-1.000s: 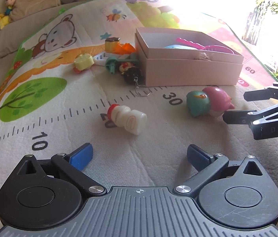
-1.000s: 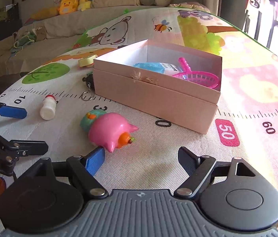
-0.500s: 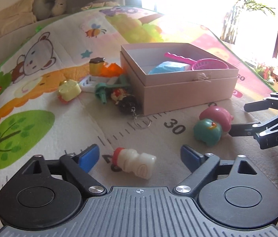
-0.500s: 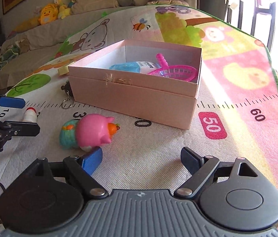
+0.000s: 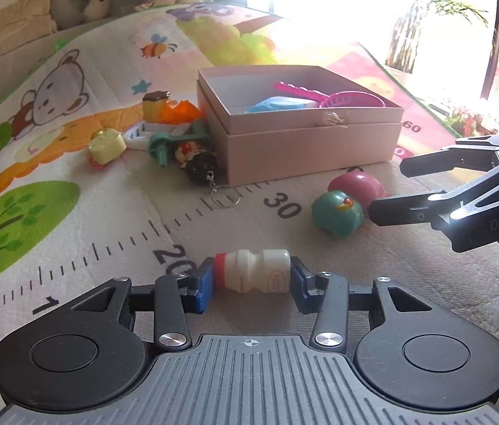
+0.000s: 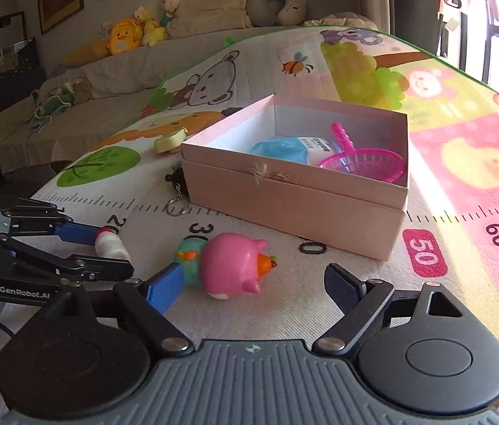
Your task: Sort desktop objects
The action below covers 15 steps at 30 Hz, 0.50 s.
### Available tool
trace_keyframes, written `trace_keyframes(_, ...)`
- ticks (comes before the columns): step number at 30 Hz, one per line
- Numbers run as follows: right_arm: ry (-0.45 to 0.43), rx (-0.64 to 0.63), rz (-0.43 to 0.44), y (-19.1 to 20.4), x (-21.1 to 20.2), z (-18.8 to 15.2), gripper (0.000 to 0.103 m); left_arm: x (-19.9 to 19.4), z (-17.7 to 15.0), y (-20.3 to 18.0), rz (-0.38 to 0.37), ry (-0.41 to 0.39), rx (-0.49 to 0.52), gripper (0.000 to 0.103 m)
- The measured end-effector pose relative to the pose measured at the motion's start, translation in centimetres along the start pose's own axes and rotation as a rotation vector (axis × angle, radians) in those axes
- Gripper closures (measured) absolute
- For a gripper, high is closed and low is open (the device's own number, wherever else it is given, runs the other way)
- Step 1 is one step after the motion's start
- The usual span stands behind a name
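Left gripper [image 5: 251, 285], seen from its own wrist camera, clamped end to end on a small white bottle [image 5: 252, 275] with a red cap; the blue pads [image 5: 204, 288] press on the cap end and on the base, and the bottle lies crosswise just above the play mat [image 5: 115, 212], near the printed mark 20. Right gripper [image 6: 249, 279], jaws standing wide apart and holding nothing, with its blue left finger [image 6: 164, 288] touching or just beside a teal toy [image 6: 189, 258] that lies against a pink pig toy [image 6: 235, 265]; both toys rest on the mat near the mark 30. Beyond them stands an open pink box [image 6: 295, 198], which contains a blue packet [image 6: 278, 148] and a magenta toy net [image 6: 363, 159]. Left of the box lies a cluster of small toys: a black keychain figure [image 5: 200, 164], a green piece [image 5: 162, 141], an orange piece [image 5: 182, 111] and a pale yellow round toy [image 5: 107, 145]. Plush toys [image 6: 132, 33] line the sofa behind the mat.
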State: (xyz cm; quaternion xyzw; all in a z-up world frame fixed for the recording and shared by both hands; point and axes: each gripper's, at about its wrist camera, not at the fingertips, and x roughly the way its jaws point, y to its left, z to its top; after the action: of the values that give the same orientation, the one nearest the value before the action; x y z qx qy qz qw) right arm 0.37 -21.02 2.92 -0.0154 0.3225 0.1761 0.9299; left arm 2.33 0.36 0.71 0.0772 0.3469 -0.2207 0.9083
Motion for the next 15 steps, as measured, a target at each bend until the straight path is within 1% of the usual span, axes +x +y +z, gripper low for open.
trace_keyframes(2,0.004,-0.017,0.008,1.1,0.6,0.8,0.016,-0.1,-0.1,-0.1,0.018,-0.002,-0.001,0.055)
trace_keyframes(7,0.062,-0.031,-0.001,2.8,2.8,1.4,0.016,-1.1,-0.7,-0.6,0.044,0.000,0.014,0.055)
trace_keyframes(8,0.074,-0.035,-0.008,3.0,3.1,1.3,0.018,-1.4,-0.8,-0.6,0.047,-0.002,0.014,0.055)
trace_keyframes(9,0.089,-0.047,-0.016,3.2,3.3,1.3,0.031,-1.7,-0.8,-0.7,0.053,-0.008,0.012,0.055)
trace_keyframes(10,0.104,-0.057,-0.013,3.2,3.2,1.3,0.031,-2.0,-0.7,-0.7,0.058,-0.014,0.010,0.055)
trace_keyframes(11,0.105,-0.057,-0.004,3.1,2.8,1.4,0.034,-2.5,-0.5,-0.7,0.062,-0.026,0.012,0.055)
trace_keyframes(13,0.088,-0.070,0.012,2.7,1.2,1.7,0.036,-3.5,0.3,-0.8,0.072,-0.058,0.026,0.055)
trace_keyframes(15,0.026,-0.093,0.012,2.1,-1.8,3.1,0.037,-4.8,2.1,-1.1,0.084,-0.108,0.053,0.055)
